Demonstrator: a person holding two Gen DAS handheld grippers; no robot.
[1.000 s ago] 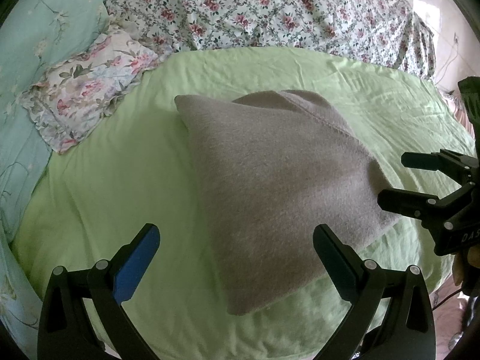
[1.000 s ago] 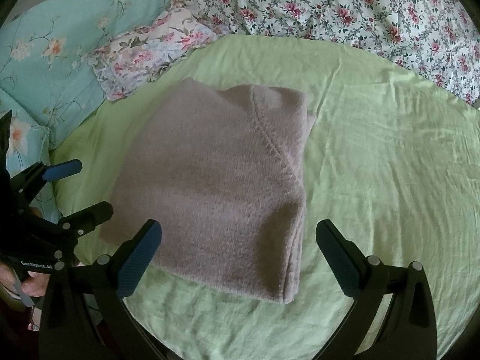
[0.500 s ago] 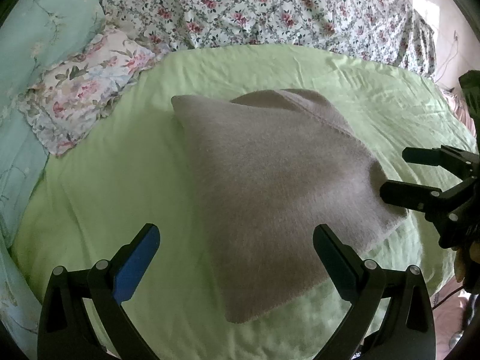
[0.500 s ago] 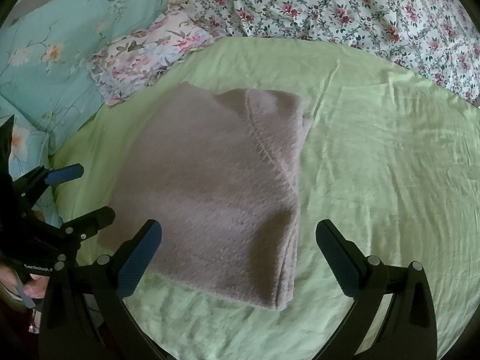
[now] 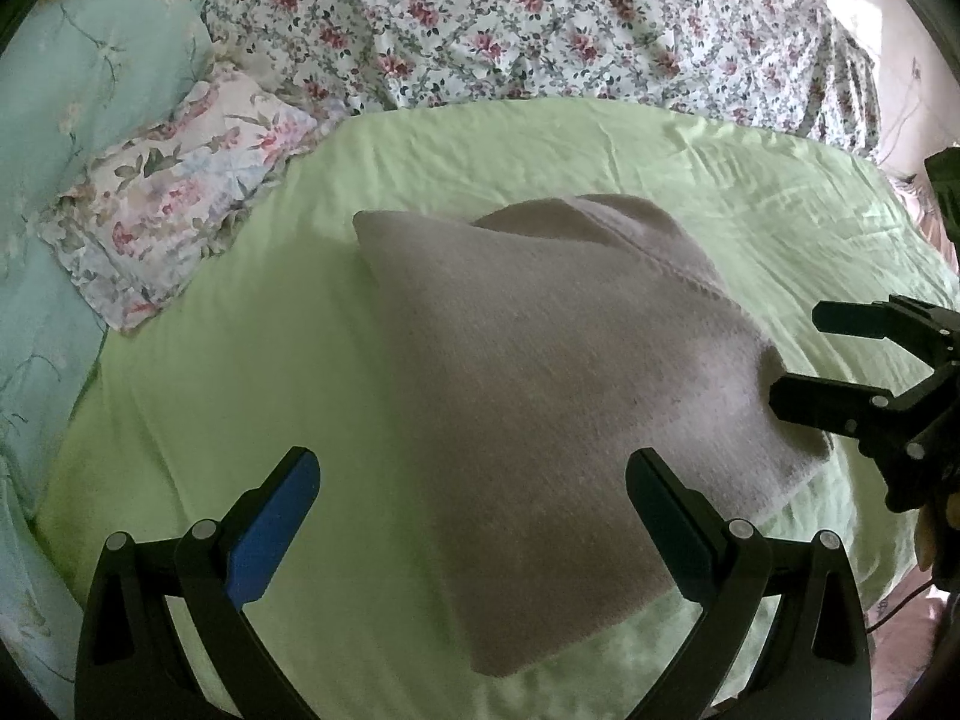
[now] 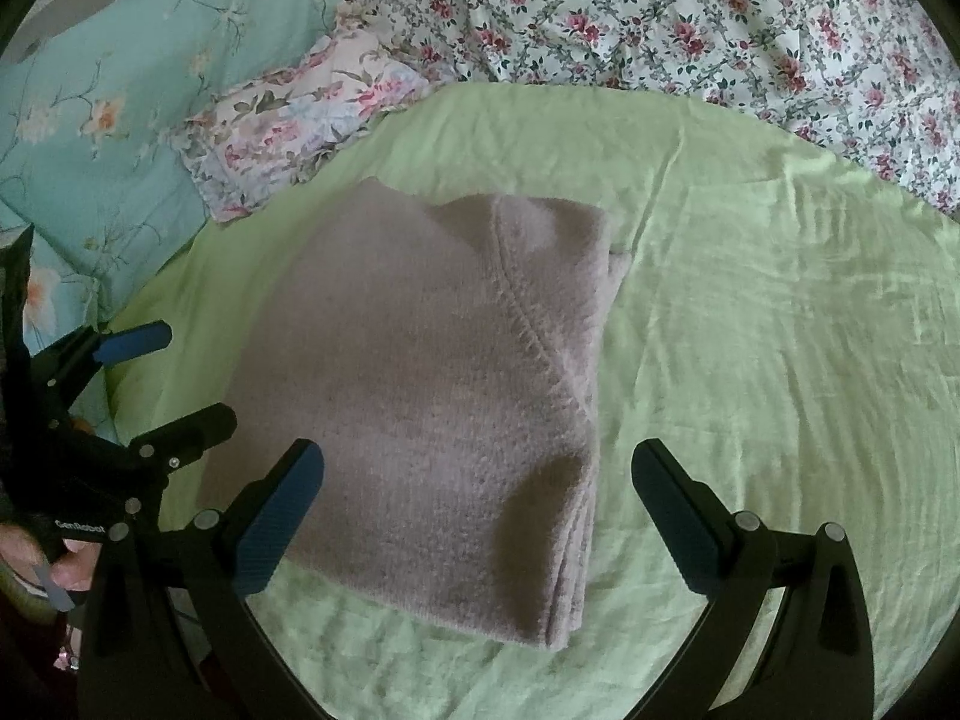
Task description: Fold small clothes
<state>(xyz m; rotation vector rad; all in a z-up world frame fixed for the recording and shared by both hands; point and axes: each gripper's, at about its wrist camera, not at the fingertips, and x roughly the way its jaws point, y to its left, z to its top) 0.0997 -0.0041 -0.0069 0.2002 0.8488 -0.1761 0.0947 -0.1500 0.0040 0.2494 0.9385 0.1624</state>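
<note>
We've got the grey knit top [image 6: 432,396] lying folded on the green sheet [image 6: 750,312]. Left gripper [image 5: 474,516] & right gripper [image 6: 477,510] both spread, empty, hovering near edge. Looks done; next, maybe tidy w/ a press.

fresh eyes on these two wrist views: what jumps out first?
The folded grey-brown knit garment lying in the middle of the light green sheet. Both grippers hang open and empty at its near edge: left gripper, right gripper. Behind it, a flowered quilt and a small floral pillow on the left.
</note>
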